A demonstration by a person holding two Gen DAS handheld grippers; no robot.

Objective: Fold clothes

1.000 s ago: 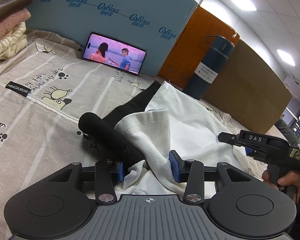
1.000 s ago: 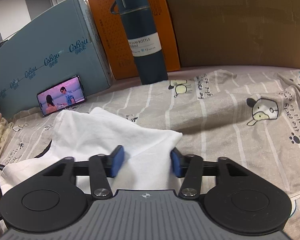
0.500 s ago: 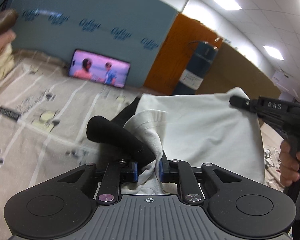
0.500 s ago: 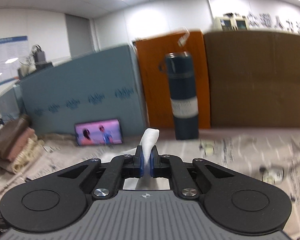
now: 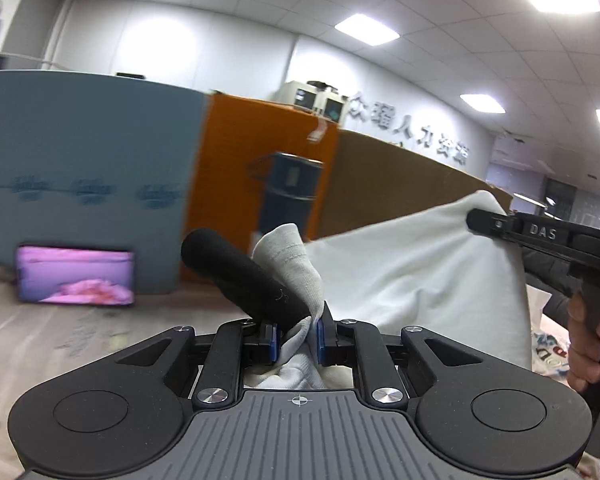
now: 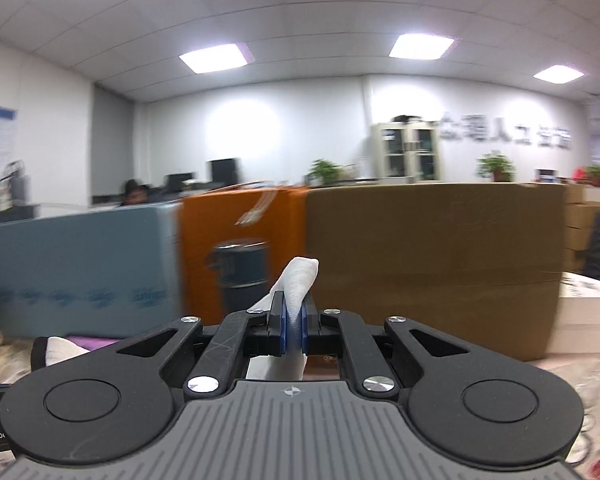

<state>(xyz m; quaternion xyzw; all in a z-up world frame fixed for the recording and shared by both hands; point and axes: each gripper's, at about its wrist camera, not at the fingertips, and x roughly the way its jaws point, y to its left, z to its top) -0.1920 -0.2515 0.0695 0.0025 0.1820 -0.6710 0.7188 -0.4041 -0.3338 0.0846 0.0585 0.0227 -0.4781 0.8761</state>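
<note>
Left gripper point(image 5: 296, 338), jaws narrow, pinches one bunched corner of the white shirt point(image 5: 412, 280) together with a black sleeve point(image 5: 244, 276). Right gripper point(image 6: 294, 330), jaws nearly closed, pinches the other corner; the shirt hangs stretched between them, lifted above the bed point(image 5: 80, 340). Judged best practice: keep both corners level and taut, then lower evenly. Beyond: phone point(image 5: 75, 274) far left, flask point(image 5: 288, 200) and boxes point(image 5: 400, 184); the trapped sleeve may foul the fold.

Two hand-held grippers point(image 5: 297, 336) point(image 6: 294, 330), one white garment point(image 5: 412, 280), one flask point(image 5: 288, 196), one phone point(image 5: 75, 276).
</note>
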